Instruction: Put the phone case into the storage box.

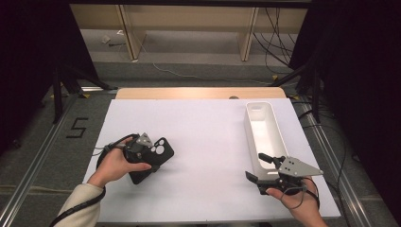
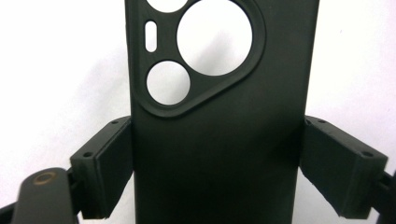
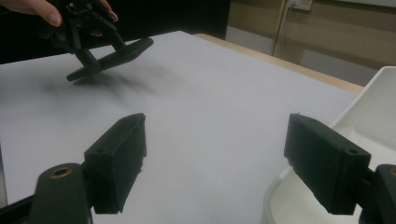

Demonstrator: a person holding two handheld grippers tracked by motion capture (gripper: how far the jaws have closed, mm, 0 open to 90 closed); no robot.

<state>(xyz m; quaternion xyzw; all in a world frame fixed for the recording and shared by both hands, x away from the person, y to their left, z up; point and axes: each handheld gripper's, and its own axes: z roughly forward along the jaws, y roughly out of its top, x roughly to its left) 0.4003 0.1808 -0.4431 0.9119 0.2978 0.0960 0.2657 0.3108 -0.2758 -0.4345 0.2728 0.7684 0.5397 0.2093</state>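
Observation:
A black phone case (image 1: 165, 155) with round camera cut-outs is at the left of the white table, clamped across its width by my left gripper (image 1: 146, 159). In the left gripper view the case (image 2: 215, 140) stands between both pads (image 2: 109, 168), which press on its two long edges. Seen from the right gripper view, the case (image 3: 116, 55) hangs tilted just above the table with a shadow under it. My right gripper (image 1: 255, 165) is at the right front, open (image 3: 222, 163), with nothing between its jaws, right beside the near end of a long white tray (image 1: 274, 137).
The tray (image 3: 373, 107) runs front to back along the right side of the white table top (image 1: 203, 142) and looks empty. A wooden strip borders the table's far edge. Dark stands and cables lie on the floor beyond.

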